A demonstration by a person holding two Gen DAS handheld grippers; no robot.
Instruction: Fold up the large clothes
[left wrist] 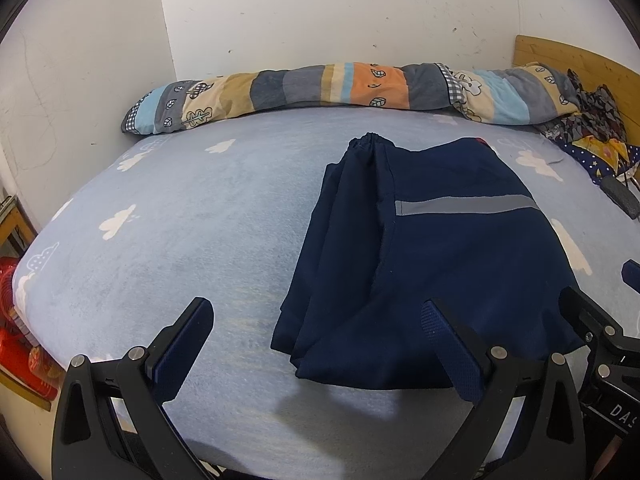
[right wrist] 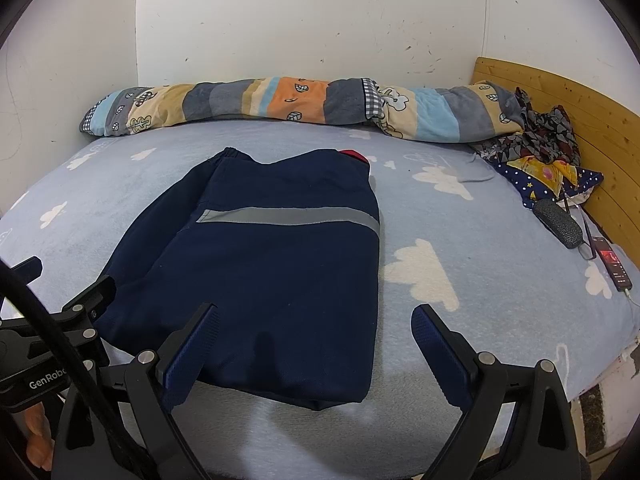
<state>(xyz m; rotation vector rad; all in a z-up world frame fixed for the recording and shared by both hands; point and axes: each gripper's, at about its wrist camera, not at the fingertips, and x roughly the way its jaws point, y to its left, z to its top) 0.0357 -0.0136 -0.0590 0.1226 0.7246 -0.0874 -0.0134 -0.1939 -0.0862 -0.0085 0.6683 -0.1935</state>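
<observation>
Your left gripper (left wrist: 316, 344) hangs with its fingers spread wide and nothing between them, low in the left wrist view over the near left corner of the dark navy woven garment with a grey reflective stripe (left wrist: 432, 264); your right gripper (right wrist: 316, 350) is likewise spread and empty, low in its own frame above the near right corner; the garment lies already doubled into a rough rectangle in the middle of the pale blue fleecy bedsheet printed with white clouds (right wrist: 460, 240), its gathered elastic edge toward the top of the frame. To my eye the next fold runs near hem to far edge; so bite each near corner through every layer, lift both together, and lay them level, since the cloth looks smooth and slippery and its left side sits in loose pleats that may slide apart; the plush sheet should grip the underside; the long striped patchwork bolster (right wrist: 304, 104) along the wall stays well apart.
</observation>
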